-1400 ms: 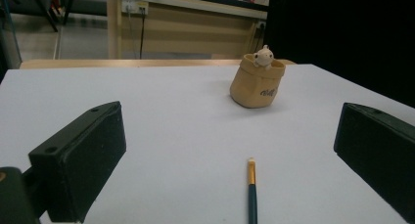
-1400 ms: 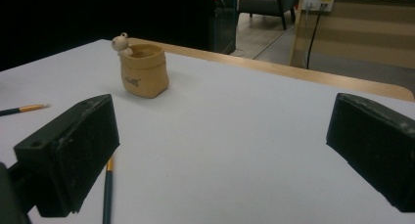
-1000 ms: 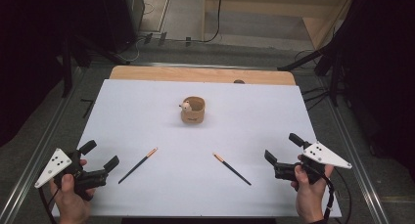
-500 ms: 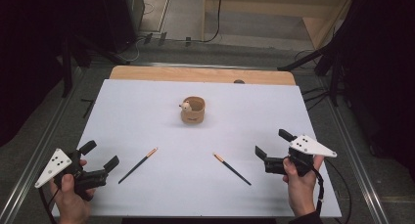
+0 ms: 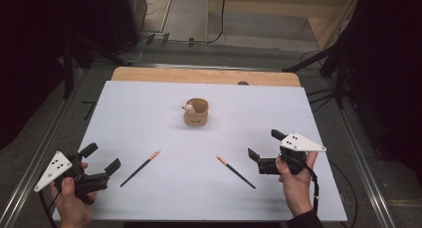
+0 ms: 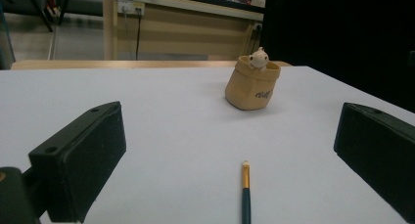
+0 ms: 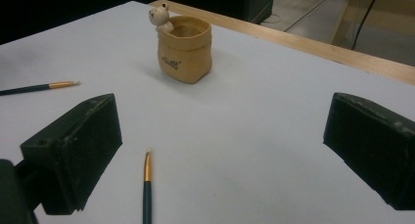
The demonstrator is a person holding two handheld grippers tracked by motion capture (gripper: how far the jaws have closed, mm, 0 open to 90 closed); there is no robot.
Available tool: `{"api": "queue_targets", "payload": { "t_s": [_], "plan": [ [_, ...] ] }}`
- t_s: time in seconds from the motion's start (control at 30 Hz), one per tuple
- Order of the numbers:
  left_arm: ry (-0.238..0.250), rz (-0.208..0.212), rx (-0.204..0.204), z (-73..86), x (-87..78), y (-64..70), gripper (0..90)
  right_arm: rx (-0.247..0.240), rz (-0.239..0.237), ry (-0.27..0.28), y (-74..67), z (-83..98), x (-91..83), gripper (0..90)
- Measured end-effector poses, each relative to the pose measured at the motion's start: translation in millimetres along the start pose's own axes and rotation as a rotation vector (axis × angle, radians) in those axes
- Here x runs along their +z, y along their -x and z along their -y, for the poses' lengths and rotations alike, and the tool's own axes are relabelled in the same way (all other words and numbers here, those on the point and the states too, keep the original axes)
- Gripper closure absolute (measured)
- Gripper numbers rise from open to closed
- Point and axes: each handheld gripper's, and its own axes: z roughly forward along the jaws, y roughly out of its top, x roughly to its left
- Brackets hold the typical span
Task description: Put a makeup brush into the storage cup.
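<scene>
Both claws are wide open, holding nothing: the left claw [image 5: 103, 159] hovers at the near left corner of the white bench [image 5: 149, 113], the right claw [image 5: 263, 147] near the right edge. There are 2 chopsticks flat on the bench, the left chopstick [image 5: 140, 168] just beyond the left claw and the right chopstick [image 5: 236, 171] just beside the right one. The tan bear pot [image 5: 196, 112] stands upright, well apart at the bench's middle.
</scene>
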Motion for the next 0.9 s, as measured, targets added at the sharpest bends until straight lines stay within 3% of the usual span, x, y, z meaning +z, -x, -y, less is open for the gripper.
{"api": "queue_targets", "payload": {
  "t_s": [0.17, 0.27, 0.53, 0.9],
  "plan": [
    [-0.018, -0.005, 0.042, -0.6, 1.3, 3.7, 0.0, -0.009, -0.012, -0.03, -2.4, -5.4, 4.6, 1.8],
    [-0.019, -0.002, 0.041, -0.5, 1.6, 4.0, 0.0, -0.02, -0.021, -0.072, -5.0, -10.3, 10.8, 2.5],
    [-0.019, -0.006, 0.038, -0.4, 0.5, 2.9, 0.0, -0.05, -0.059, -0.116, -10.4, -15.5, 21.3, 2.5],
    [-0.018, -0.004, 0.036, -0.5, 0.6, 3.2, 0.0, -0.091, -0.075, -0.189, -19.8, -21.6, 35.1, 3.2]
  ]
}}
